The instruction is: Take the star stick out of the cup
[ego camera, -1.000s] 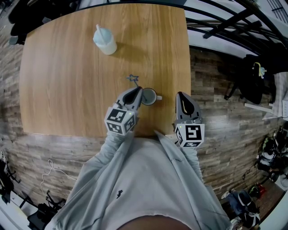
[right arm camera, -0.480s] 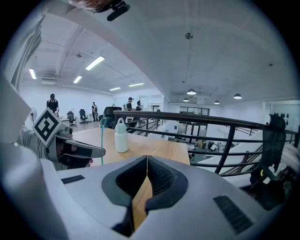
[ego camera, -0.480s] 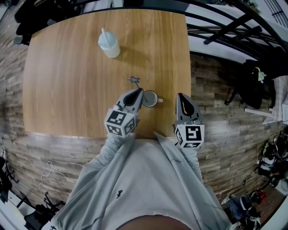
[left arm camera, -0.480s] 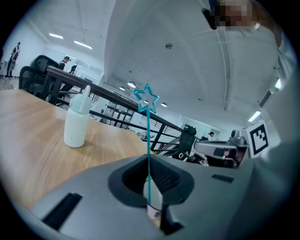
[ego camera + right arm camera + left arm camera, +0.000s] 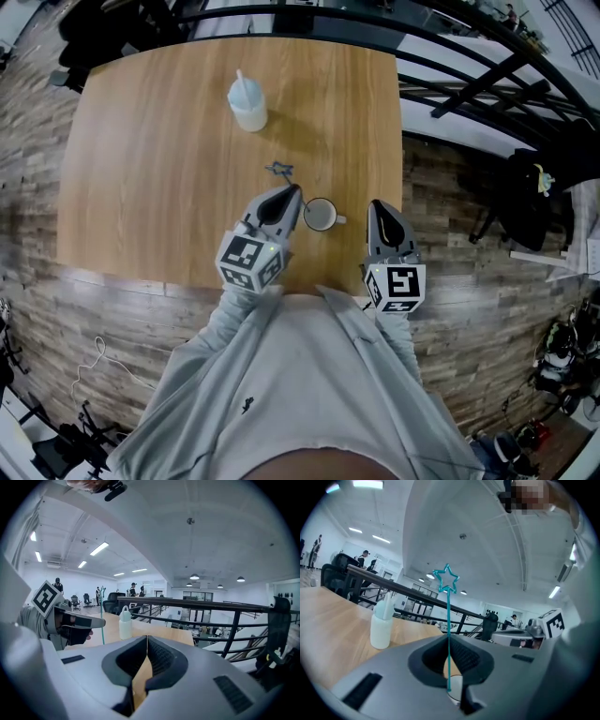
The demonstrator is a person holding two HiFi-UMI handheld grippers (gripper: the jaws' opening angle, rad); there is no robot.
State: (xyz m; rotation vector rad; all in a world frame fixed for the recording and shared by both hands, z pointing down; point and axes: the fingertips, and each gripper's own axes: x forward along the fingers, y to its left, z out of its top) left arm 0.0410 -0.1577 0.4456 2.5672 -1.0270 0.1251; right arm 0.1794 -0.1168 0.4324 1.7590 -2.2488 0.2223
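Note:
My left gripper is shut on the thin teal star stick, just left of the white cup near the table's front edge. The stick stands upright between the pads, its star above the fingertips. In the left gripper view the stick's lower end shows low in the jaw gap over the cup's white rim; I cannot tell whether it is still inside. My right gripper hangs shut and empty to the right of the cup, near the table's right edge.
A white squeeze bottle stands farther back on the wooden table. A black railing runs past the table's right side. The person's grey sleeves and torso fill the lower part of the head view.
The head camera has shifted, so the table sits lower and to the right in the picture. The left gripper with the star stick has drawn slightly up and left from the cup.

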